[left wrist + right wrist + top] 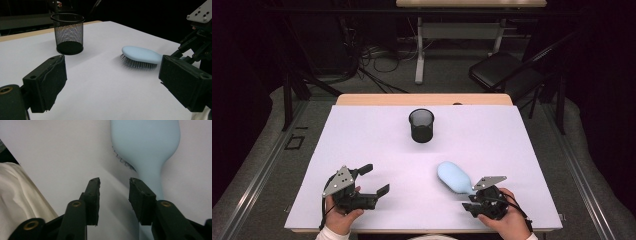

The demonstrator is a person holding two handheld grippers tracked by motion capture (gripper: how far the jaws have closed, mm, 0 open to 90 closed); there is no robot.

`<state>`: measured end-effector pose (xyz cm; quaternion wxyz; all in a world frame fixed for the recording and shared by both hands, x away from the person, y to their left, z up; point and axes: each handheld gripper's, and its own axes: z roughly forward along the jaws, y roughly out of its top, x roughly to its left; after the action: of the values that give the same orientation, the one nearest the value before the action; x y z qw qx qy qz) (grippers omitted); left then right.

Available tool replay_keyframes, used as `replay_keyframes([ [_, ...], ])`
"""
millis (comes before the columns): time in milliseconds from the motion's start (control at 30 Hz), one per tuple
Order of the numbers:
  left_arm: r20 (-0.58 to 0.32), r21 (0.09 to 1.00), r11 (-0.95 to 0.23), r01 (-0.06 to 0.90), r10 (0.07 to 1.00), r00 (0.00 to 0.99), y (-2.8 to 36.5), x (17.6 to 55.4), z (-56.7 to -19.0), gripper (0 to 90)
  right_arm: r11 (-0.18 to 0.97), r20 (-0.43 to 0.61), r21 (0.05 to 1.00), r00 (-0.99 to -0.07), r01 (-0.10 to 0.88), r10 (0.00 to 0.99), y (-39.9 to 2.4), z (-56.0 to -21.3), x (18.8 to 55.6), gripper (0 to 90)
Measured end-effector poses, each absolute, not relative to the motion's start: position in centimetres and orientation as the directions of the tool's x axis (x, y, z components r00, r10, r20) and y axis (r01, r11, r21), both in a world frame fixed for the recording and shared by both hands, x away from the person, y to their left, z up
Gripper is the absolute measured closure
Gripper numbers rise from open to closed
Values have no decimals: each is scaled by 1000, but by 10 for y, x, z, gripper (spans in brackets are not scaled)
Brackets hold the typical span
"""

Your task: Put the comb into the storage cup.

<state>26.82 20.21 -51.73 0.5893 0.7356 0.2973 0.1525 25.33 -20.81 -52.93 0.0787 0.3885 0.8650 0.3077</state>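
Pale blue oval plastic hairbrush (455, 176) lying bristles-down near the white table's (362, 140) front right corner. Right gripper (114, 185) parted, handle beside 1 jaw, ungripped. Left gripper (379, 179) spread wide, empty.

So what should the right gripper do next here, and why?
Probably shift the right gripper sideways over the hairbrush handle, then close. Its jaws stand partly open with only table between them; the handle runs beside and under one jaw, ungripped. The brush lies bristles down, apart from the mesh cup. The left gripper is wide open and holds nothing.
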Motion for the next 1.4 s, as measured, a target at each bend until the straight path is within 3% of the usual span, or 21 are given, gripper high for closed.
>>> replay_keyframes([
  [233,-128,957,-126,260,621,773,202,268,-518,80,493,114,620,-692,610,713,-209,-523,250,436],
  [467,-127,957,-126,261,626,769,202,268,-518,83,478,102,660,-700,580,707,-213,-519,248,386],
  [800,-124,957,-131,260,624,772,202,268,-518,86,530,9,626,-685,572,729,-216,-504,254,258],
  [1067,-122,955,-137,262,626,770,201,268,-518,86,540,2,589,-670,601,743,-224,-500,267,114],
  [1100,-122,955,-137,263,627,770,201,268,-518,86,543,3,582,-669,606,743,-226,-499,269,18],
  [1400,-124,953,-140,269,632,765,200,268,-519,86,529,24,548,-644,648,764,-231,-493,278,0],
])
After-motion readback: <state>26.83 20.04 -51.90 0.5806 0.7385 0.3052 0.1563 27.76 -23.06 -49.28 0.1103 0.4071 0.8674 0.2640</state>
